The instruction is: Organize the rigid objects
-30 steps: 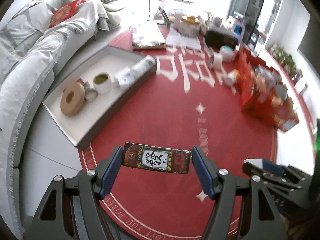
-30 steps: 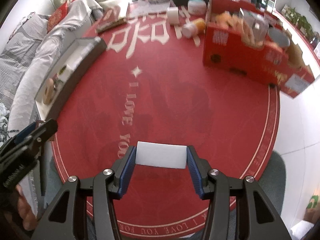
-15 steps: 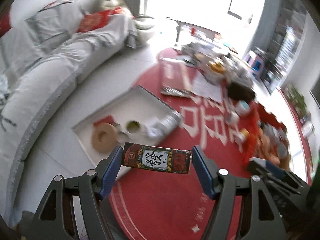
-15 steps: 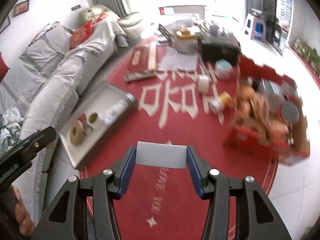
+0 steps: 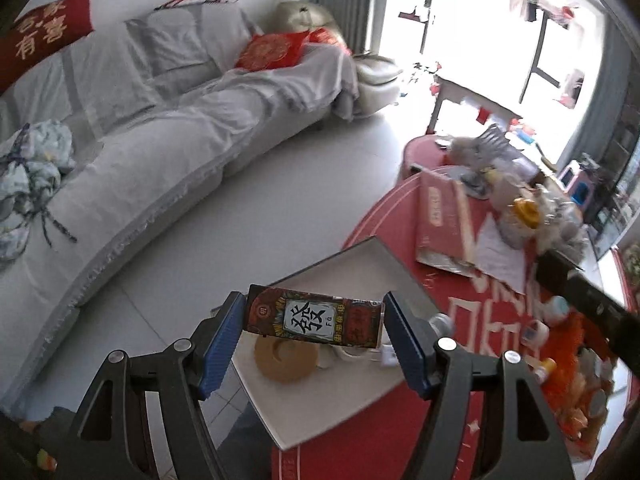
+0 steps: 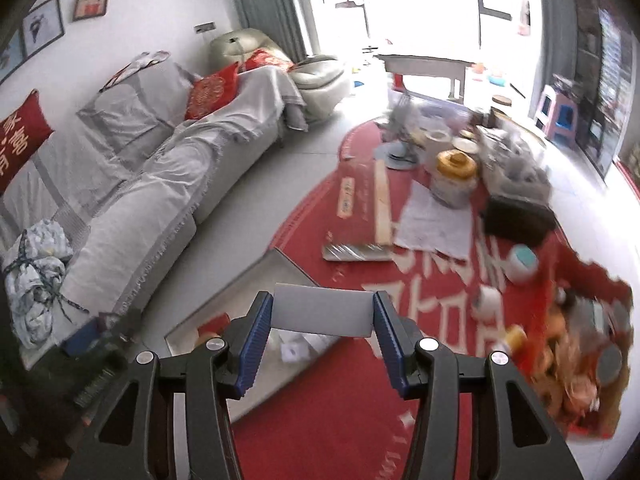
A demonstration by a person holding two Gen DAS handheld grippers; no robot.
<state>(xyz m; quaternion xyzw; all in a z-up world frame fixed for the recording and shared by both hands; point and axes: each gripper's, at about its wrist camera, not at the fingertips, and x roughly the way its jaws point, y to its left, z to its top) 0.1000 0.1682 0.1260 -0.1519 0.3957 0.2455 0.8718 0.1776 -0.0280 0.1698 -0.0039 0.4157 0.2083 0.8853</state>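
Left gripper (image 5: 314,322) clamped end to end on a patterned box (image 5: 314,317) with a big Chinese character on its label, held crosswise between the blue pads, nothing slipping that I can see. Right gripper (image 6: 323,316) clamped on a plain white box (image 6: 322,311), same crosswise hold, jaws narrower than the left pair. Both loads are in the air, not resting on anything. Under and just past the left load sits the white tray (image 5: 360,268), at the edge of the red rug (image 5: 460,312), beside the sofa (image 5: 160,148). Tray already has stuff in it: a tan ring-shaped thing (image 5: 286,360), a small white cup and some pale bits next to it, partly hidden by the box. In the right view the tray (image 6: 240,292) shows below and left of the white box. So partly done: a few items are in, two more are in hand and close, neither set down yet. Plenty left too: the rug's far side is crowded with a gold-lidded jar (image 6: 454,178), tape rolls, papers, flat packs and a torn red carton (image 6: 580,344) full of odds. Early to middle, I'd judge.
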